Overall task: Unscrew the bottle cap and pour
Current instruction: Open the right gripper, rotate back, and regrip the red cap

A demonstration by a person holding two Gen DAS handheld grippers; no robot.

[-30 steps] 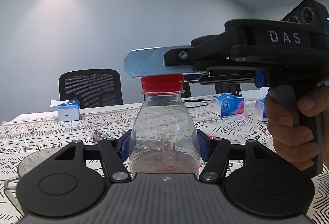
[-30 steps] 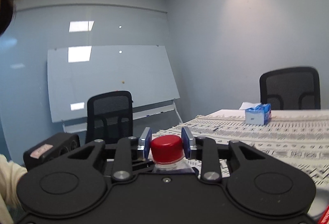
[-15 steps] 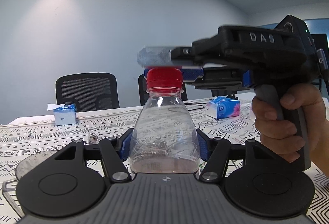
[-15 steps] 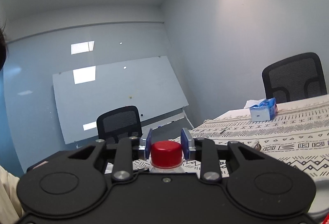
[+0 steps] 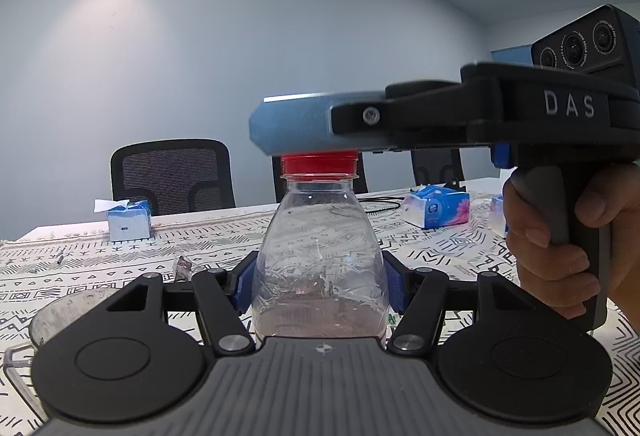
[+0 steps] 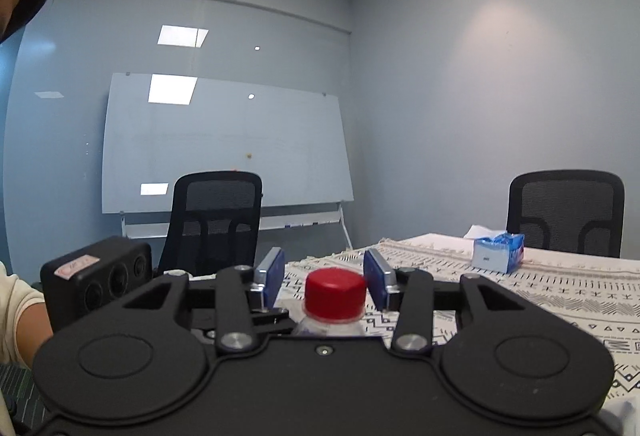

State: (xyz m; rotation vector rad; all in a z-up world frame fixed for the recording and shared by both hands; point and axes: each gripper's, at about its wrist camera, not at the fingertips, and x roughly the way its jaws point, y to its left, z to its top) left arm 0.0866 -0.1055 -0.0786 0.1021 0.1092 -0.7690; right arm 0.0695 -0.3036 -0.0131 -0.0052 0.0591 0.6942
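Note:
A clear plastic bottle point(image 5: 320, 260) with a little reddish liquid stands upright on the patterned tablecloth. My left gripper point(image 5: 318, 284) is shut on its body, one blue pad on each side. The red cap point(image 5: 319, 163) sits on the neck. My right gripper point(image 5: 304, 139) reaches in level from the right, and its near finger hides the top of the cap. In the right wrist view the cap point(image 6: 335, 294) stands between the blue pads of my right gripper point(image 6: 325, 274). The jaws are opening, with a small gap showing on both sides of the cap.
A clear measuring cup point(image 5: 60, 312) stands at the lower left beside the left gripper. Tissue packs point(image 5: 129, 220) point(image 5: 436, 205) lie further back on the table point(image 5: 440, 256). Black chairs point(image 5: 172, 171) line the far edge. A whiteboard point(image 6: 224, 143) leans on the wall.
The right gripper's pads, pressed on the cap in both earlier frames, have parted from it. The right hand has rolled back level. The left gripper and bottle have not moved.

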